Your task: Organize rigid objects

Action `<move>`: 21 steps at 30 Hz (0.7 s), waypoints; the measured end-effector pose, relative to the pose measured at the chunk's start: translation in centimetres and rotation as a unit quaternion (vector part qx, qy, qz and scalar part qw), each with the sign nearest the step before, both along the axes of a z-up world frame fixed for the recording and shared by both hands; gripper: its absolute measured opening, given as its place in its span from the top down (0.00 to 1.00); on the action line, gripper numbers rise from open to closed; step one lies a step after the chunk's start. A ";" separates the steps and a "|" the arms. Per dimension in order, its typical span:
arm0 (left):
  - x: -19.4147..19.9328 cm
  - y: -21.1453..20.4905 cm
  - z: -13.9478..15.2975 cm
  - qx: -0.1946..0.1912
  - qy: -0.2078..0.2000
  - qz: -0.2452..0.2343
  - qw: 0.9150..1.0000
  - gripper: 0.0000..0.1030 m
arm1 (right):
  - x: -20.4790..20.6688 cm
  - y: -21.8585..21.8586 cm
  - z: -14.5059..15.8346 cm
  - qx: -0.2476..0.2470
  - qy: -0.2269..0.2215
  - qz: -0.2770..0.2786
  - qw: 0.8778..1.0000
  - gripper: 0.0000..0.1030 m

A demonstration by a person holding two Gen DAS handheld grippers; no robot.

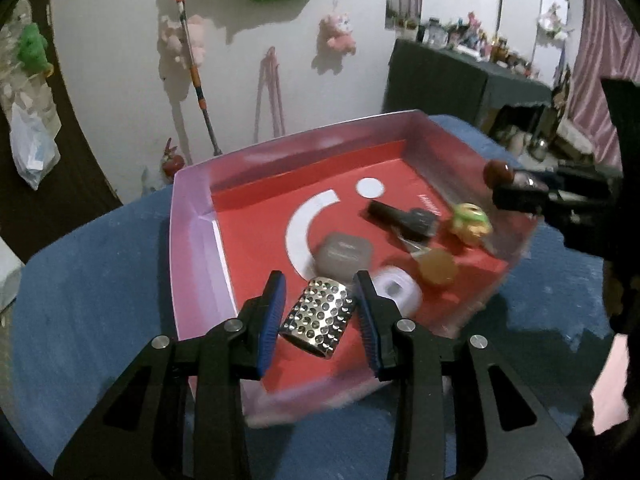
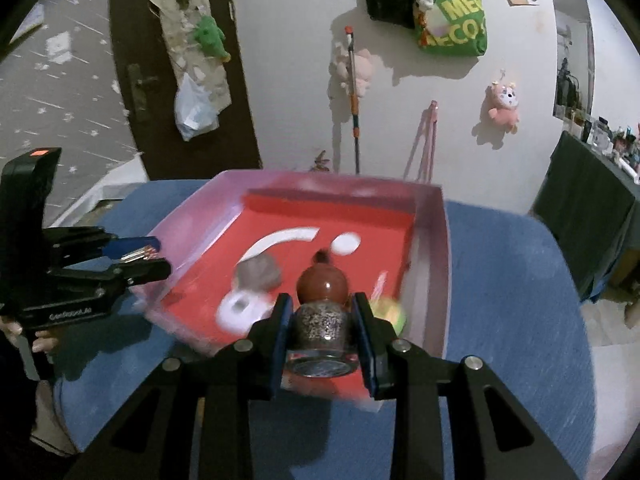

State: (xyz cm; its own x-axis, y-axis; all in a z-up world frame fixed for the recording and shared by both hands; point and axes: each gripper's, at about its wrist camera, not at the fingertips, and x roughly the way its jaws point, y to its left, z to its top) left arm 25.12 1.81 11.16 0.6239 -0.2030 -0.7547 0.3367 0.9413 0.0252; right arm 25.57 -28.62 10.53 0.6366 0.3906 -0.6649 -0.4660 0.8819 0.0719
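Red-floored tray [image 1: 192, 240] holds several bits; left gripper [image 1: 320, 312] clamps a metal grater [image 1: 318, 316], right gripper [image 2: 320, 330] a shaker [image 2: 322, 316], both unplaced.

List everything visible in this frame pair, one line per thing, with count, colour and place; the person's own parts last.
tray: 1, pink walls, red floor with white marks, on the blue surface
blue surface: 1, under the tray
perforated metal cylinder: 1, silver, between the left gripper's pads
jar: 1, clear with speckled fill and red-brown round top, between the right gripper's pads
grey case: 1, on the tray floor
white ring: 1, beside the case
amber piece: 1, tray floor
black tool: 1, tray floor
green-yellow toy: 1, by the tray's wall
plush toys: several, mostly pink, on the wall
left gripper: black, blue pads
right gripper: black, blue pads
hand: partly visible, holding the left gripper
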 end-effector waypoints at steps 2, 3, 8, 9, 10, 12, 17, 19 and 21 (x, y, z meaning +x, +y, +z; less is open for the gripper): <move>2.1 -0.1 -0.6 0.011 0.021 0.002 1.000 0.68 | 3.2 0.5 -0.1 -0.021 0.019 -0.003 1.000 0.68; 3.0 -0.1 -0.9 0.018 0.028 0.003 0.999 0.68 | 4.3 0.7 -0.3 -0.030 0.026 -0.004 0.999 0.68; 6.4 -0.5 -3.2 0.058 0.073 -0.001 0.996 0.68 | 9.2 1.9 -1.9 -0.078 0.066 -0.001 0.995 0.68; 6.8 -0.5 -3.7 0.063 0.079 -0.001 0.995 0.68 | 9.8 2.0 -2.3 -0.084 0.073 0.000 0.994 0.68; 7.3 -0.5 -4.1 0.069 0.086 0.001 0.994 0.68 | 10.3 2.2 -2.7 -0.092 0.082 0.001 0.992 0.68; 7.9 -0.7 -4.8 0.081 0.095 -0.001 0.992 0.68 | 11.5 2.7 -3.5 -0.115 0.096 0.003 0.989 0.68; 8.5 -1.0 -5.7 0.094 0.113 -0.008 0.989 0.68 | 13.1 3.2 -4.8 -0.153 0.120 0.004 0.981 0.68; 8.6 -1.1 -5.9 0.100 0.117 -0.009 0.988 0.68 | 13.3 3.6 -4.9 -0.167 0.118 0.007 0.979 0.68; 9.0 -1.1 -6.2 0.108 0.123 -0.004 0.986 0.68 | 13.6 3.8 -5.1 -0.172 0.129 0.010 0.977 0.68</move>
